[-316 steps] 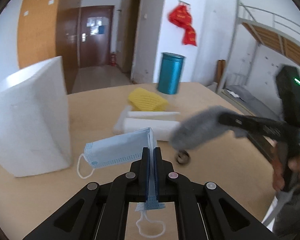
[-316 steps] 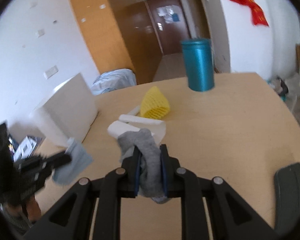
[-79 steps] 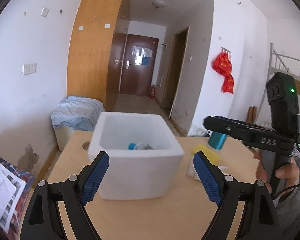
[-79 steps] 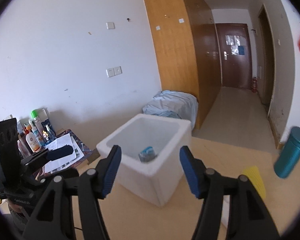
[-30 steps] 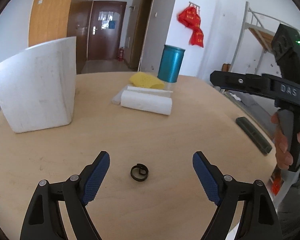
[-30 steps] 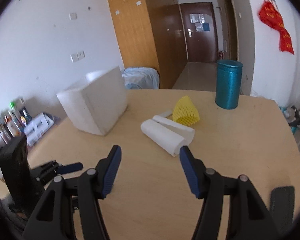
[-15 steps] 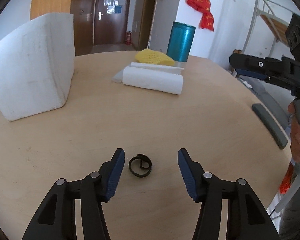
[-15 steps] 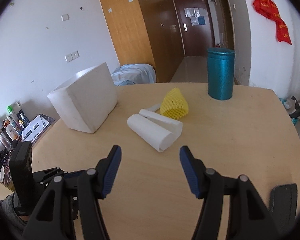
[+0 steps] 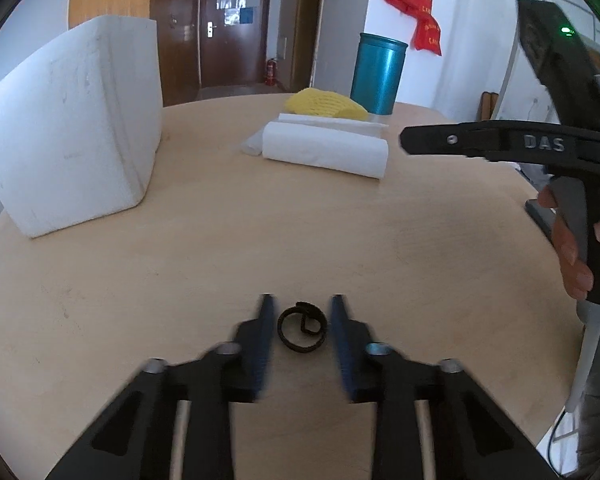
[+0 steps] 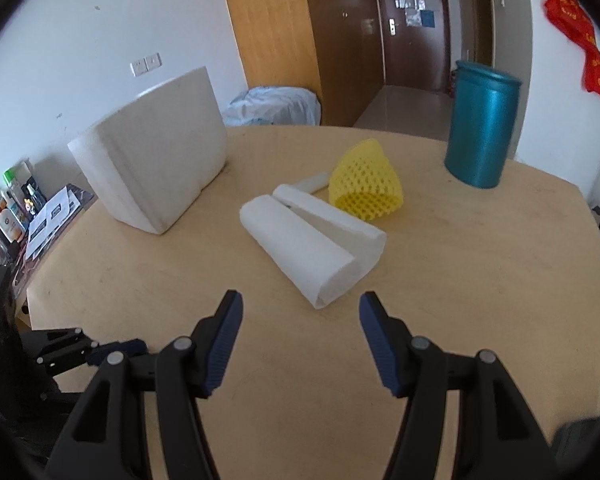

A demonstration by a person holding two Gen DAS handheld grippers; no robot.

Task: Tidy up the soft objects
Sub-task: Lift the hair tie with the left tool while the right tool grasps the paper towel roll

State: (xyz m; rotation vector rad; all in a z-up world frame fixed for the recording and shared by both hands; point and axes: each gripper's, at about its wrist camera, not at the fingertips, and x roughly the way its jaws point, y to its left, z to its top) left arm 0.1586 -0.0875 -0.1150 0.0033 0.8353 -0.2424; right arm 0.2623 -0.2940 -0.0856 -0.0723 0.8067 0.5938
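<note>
- Pale, smooth wood makes up the round table (image 9: 180, 248) under both of my claws, its grain faint and its surface lightly scuffed.
- A small black band (image 9: 301, 328), a thin strap coiled into a loose ring with one end curling inward, lies flat on the wood between the ribbed blue pads (image 9: 265, 334) of my left gripper (image 9: 302, 332).
- My left jaws have just been closing around that ring; a narrow gap shows on each side, so the pads are not yet pressing on it, and their outlines are blurred.
- My right gripper (image 10: 301, 336) hovers with its jaws spread apart and nothing between them, the ridged blue pads (image 10: 226, 340) pointing at the near end of a white foam roll (image 10: 306, 250).
- That roll is a soft, matte sheet wound into a loose tube, lying on its side near the table's middle, with a second white foam piece (image 10: 332, 216) touching it behind.
- A yellow foam net (image 10: 365, 186), dome-shaped with an open diamond mesh, sits just beyond them.
- A chunky white polystyrene box (image 10: 160, 152) with rounded corners and a grainy face stands on the table's left side.
- A smooth teal cylinder (image 10: 482, 124) stands upright at the far right edge.
</note>
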